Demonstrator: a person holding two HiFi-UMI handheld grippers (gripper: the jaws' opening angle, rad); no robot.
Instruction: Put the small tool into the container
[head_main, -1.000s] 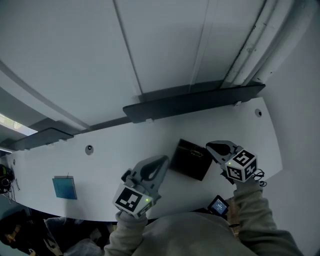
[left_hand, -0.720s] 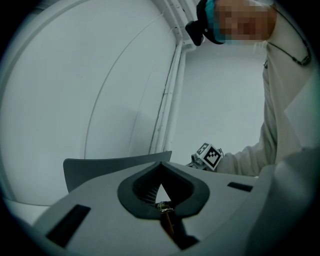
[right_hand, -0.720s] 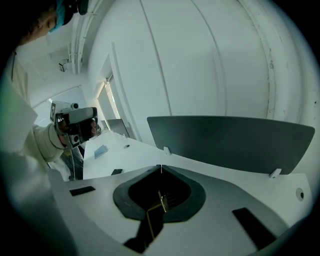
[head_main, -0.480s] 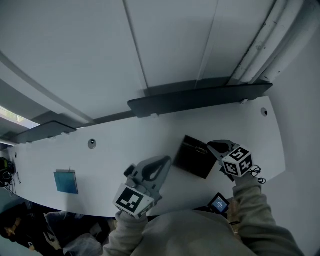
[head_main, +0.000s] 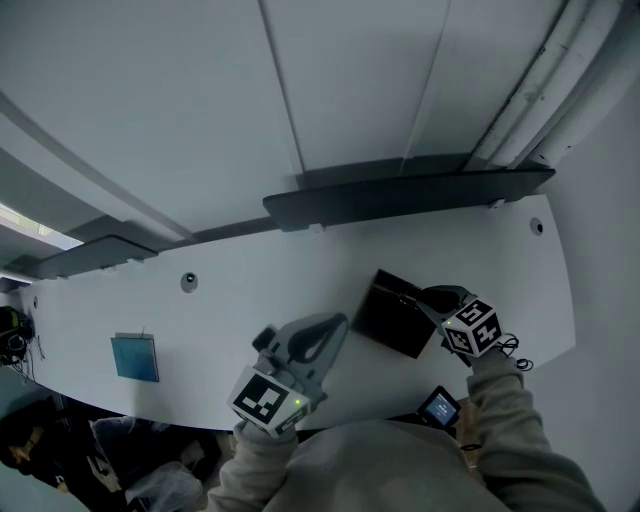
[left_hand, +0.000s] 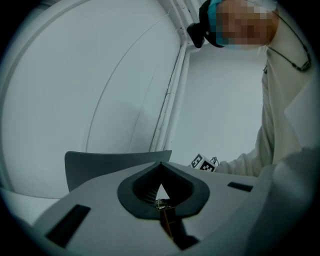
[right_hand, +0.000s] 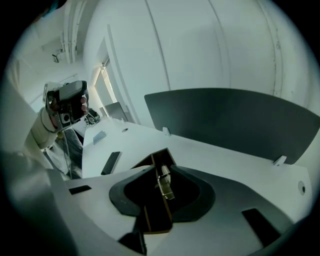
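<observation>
The black container (head_main: 388, 316) stands open-topped on the white table (head_main: 250, 300), right of centre. My right gripper (head_main: 432, 298) hangs tilted down at its right edge. In the right gripper view the small metal tool (right_hand: 164, 183) lies in the gap of the right gripper (right_hand: 159, 162), over the container's dark inside. These jaws have just been opening, and I see no pad pressing on the tool. My left gripper (head_main: 333, 324) hovers level to the container's left, its jaws together. At the seam of the left gripper (left_hand: 161, 171) sits a tiny glint that I cannot identify.
A teal card (head_main: 135, 357) lies on the table's left part. Dark shelves (head_main: 400, 197) run along the wall behind. Two round holes (head_main: 189, 281) mark the tabletop. A small screen device (head_main: 438, 408) sits near the table's front edge by my right sleeve.
My right gripper has sunk toward the container's right edge and its jaws have parted. The left gripper has stayed where it was.
</observation>
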